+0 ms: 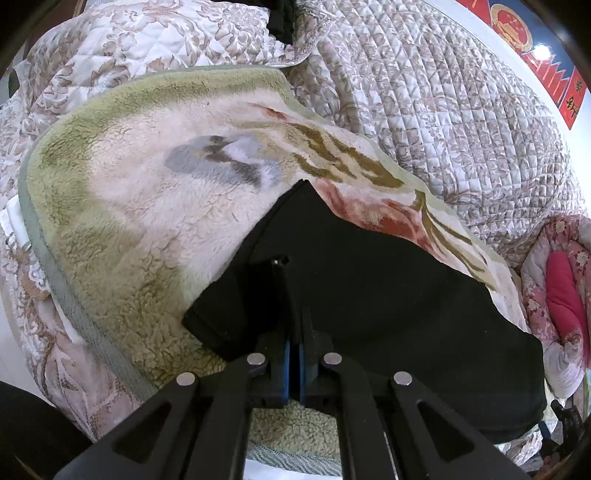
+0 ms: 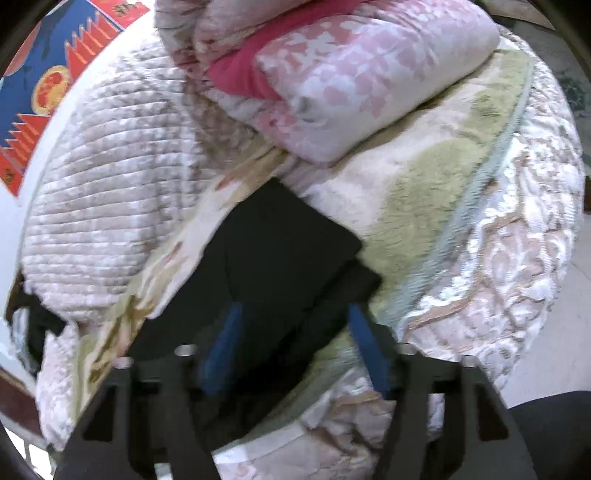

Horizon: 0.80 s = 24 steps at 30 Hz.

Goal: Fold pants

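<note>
The black pants (image 1: pixel 369 295) lie folded on a fleece blanket (image 1: pixel 140 206) with green border and flower print. My left gripper (image 1: pixel 291 288) is shut, its black fingers pressed together over the pants' left part; whether cloth is pinched between them I cannot tell. In the right wrist view the pants (image 2: pixel 280 251) lie ahead on the same blanket (image 2: pixel 424 192). My right gripper (image 2: pixel 291 314) is open, its blue-padded fingers spread wide just above the pants' near edge, holding nothing. This view is blurred.
A quilted beige bedspread (image 1: pixel 443 110) covers the bed behind the blanket. A rolled pink floral quilt (image 2: pixel 351 81) lies beyond the pants, also showing in the left wrist view (image 1: pixel 561 288). A red and blue poster (image 1: pixel 535 55) hangs on the wall. Another dark garment (image 1: pixel 282 18) lies far back.
</note>
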Each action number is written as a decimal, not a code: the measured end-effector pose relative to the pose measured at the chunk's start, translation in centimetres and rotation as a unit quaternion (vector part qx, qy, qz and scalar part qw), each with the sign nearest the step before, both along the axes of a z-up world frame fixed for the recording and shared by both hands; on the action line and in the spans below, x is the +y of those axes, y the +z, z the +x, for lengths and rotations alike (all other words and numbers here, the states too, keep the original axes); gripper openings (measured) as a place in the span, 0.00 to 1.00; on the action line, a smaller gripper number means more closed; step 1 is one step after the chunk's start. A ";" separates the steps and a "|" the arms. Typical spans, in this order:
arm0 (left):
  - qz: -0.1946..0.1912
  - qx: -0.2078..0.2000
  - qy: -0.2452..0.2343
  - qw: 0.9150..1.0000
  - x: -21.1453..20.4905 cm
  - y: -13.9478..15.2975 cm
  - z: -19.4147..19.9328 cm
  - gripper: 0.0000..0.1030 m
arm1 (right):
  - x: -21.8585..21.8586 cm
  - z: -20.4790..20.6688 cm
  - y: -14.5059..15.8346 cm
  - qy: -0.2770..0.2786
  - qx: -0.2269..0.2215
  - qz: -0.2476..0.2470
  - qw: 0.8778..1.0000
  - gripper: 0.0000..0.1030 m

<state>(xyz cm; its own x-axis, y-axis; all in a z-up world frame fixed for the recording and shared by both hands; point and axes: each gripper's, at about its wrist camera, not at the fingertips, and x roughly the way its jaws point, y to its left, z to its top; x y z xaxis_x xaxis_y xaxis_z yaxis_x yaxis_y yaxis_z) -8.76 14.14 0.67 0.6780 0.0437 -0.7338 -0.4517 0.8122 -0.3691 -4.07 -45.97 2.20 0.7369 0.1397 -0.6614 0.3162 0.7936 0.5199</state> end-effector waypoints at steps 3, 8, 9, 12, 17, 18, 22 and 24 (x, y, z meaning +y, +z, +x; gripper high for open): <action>0.000 0.000 -0.001 1.000 0.0 0.0 0.1 0.04 | -0.8 1.1 -1.3 -0.004 0.017 0.033 0.999 0.61; -0.001 0.001 -0.003 1.000 -0.1 0.0 0.1 0.04 | -0.3 0.7 0.9 -0.027 0.018 -0.046 0.998 0.61; 0.000 0.001 -0.003 1.000 -0.1 0.0 0.1 0.04 | -0.1 0.2 1.5 -0.037 0.016 -0.069 0.997 0.61; 0.000 0.001 -0.002 1.000 -0.1 0.0 0.1 0.04 | 0.0 -0.7 2.5 -0.045 -0.007 -0.099 0.994 0.61; 0.001 0.002 -0.004 1.000 -0.2 0.0 0.1 0.04 | 0.2 1.5 0.6 0.000 0.011 -0.055 0.998 0.62; 0.001 0.001 -0.005 1.000 -0.2 0.0 0.1 0.04 | 0.1 1.7 0.7 0.002 0.005 -0.056 0.998 0.62; 0.004 0.003 -0.008 1.000 -0.3 0.0 0.3 0.04 | -0.1 2.7 1.2 0.015 -0.002 -0.047 0.999 0.62; 0.004 0.003 -0.009 1.000 -0.2 0.0 0.4 0.04 | -0.7 3.6 0.5 0.010 0.012 -0.022 1.000 0.62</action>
